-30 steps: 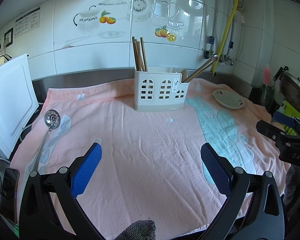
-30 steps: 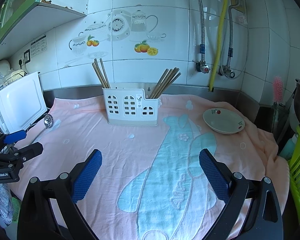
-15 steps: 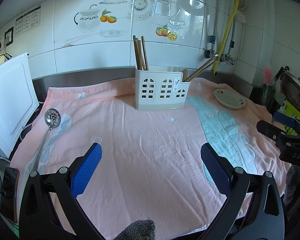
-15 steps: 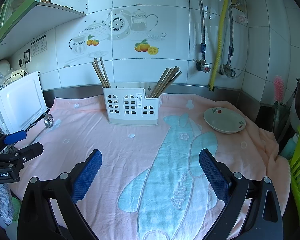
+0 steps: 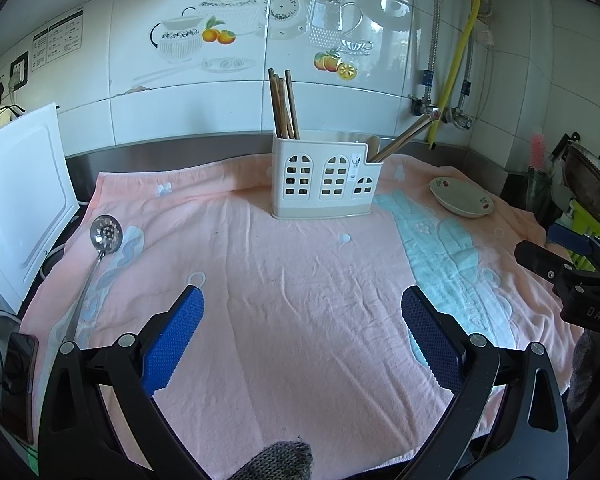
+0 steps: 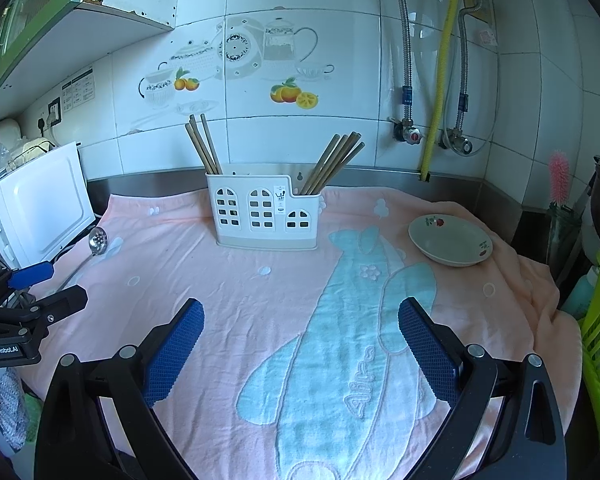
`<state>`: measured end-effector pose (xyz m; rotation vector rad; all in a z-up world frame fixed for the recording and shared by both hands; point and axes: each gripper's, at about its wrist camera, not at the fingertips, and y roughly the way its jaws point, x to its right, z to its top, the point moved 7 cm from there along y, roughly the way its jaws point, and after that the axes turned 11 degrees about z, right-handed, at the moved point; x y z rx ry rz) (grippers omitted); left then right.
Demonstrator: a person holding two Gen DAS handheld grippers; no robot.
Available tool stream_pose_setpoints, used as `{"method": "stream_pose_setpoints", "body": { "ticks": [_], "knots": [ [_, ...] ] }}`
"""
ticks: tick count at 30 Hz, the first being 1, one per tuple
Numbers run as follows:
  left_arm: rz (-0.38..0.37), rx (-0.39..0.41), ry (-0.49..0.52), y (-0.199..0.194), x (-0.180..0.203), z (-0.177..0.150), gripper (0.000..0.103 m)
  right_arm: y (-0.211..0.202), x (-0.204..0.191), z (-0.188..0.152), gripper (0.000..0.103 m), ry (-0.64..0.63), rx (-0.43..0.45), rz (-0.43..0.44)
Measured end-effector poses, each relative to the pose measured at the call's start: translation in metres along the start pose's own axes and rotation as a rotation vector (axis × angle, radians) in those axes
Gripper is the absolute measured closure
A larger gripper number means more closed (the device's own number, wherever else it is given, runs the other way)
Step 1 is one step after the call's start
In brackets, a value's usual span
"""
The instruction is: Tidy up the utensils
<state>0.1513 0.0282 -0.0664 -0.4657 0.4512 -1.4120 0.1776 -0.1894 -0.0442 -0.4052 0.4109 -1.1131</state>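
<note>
On the pink towel's left edge lies a perforated steel skimmer spoon (image 5: 106, 233), well apart from the white plastic utensil caddy (image 5: 323, 178) holding wooden chopsticks (image 5: 283, 104). Left gripper (image 5: 302, 334) and right gripper (image 6: 300, 334) hover wide open, empty. Best practice, likely: pinch the thin handle mid-length, lift level, then drop it bowl-up into a free compartment.

Both pictures are bright with daylight. The shiny wall tiles (image 5: 340, 40) far ahead of each hand-held gripper show white glare. Shadows on the pink towel (image 6: 260, 300) are soft and pale. Straight lines bend near the edges, and the corners go black. The middle looks sharp, not blurry.
</note>
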Motion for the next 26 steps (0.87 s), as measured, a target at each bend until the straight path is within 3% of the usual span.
{"method": "stream_pose_setpoints", "body": {
  "ticks": [26],
  "knots": [
    [0.02, -0.002, -0.016, 0.0015, -0.0065, -0.0004, 0.005, -0.0009, -0.0005, -0.0007, 0.009, 0.005, 0.003, 0.001]
  ]
}}
